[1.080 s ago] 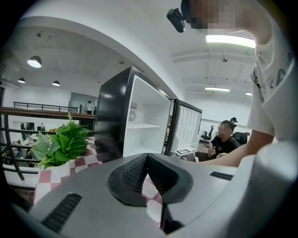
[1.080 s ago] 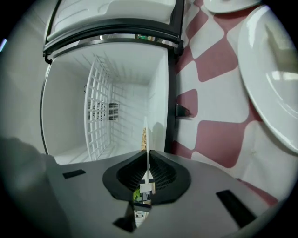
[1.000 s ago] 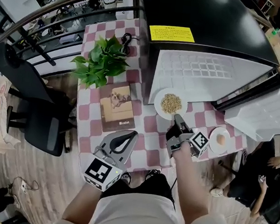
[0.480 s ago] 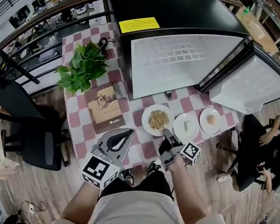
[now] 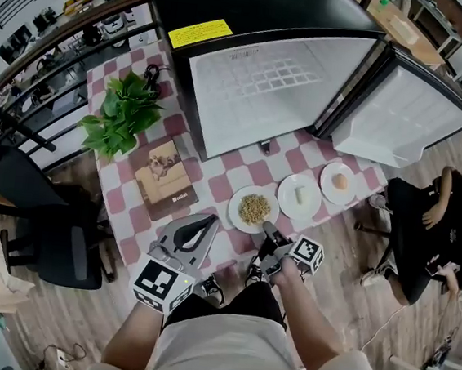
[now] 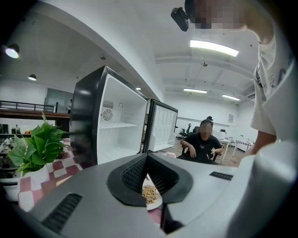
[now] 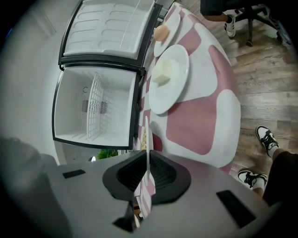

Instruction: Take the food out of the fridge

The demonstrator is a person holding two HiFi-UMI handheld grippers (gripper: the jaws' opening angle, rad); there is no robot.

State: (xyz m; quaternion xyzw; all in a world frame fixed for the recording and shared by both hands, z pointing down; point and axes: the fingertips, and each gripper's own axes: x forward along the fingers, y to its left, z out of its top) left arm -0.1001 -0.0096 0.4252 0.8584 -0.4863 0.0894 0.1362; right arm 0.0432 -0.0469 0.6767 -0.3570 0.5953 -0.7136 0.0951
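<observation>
We looked steeply down from the head; both gripper cameras, low at the table (image 5: 224, 175) edge, faced the open fridge (image 5: 266, 85).

Three plates sit in a row on the table (image 5: 241, 171) before the fridge (image 5: 259, 76): the plate of grains (image 5: 253, 209), then the second plate (image 5: 300, 195) and third plate (image 5: 340, 182) rightward toward its swung-out door (image 5: 402, 116). A potted plant (image 5: 122, 115) and a book (image 5: 164, 177) lie left of the fridge, with a seated person (image 5: 431, 234) to its right.
</observation>
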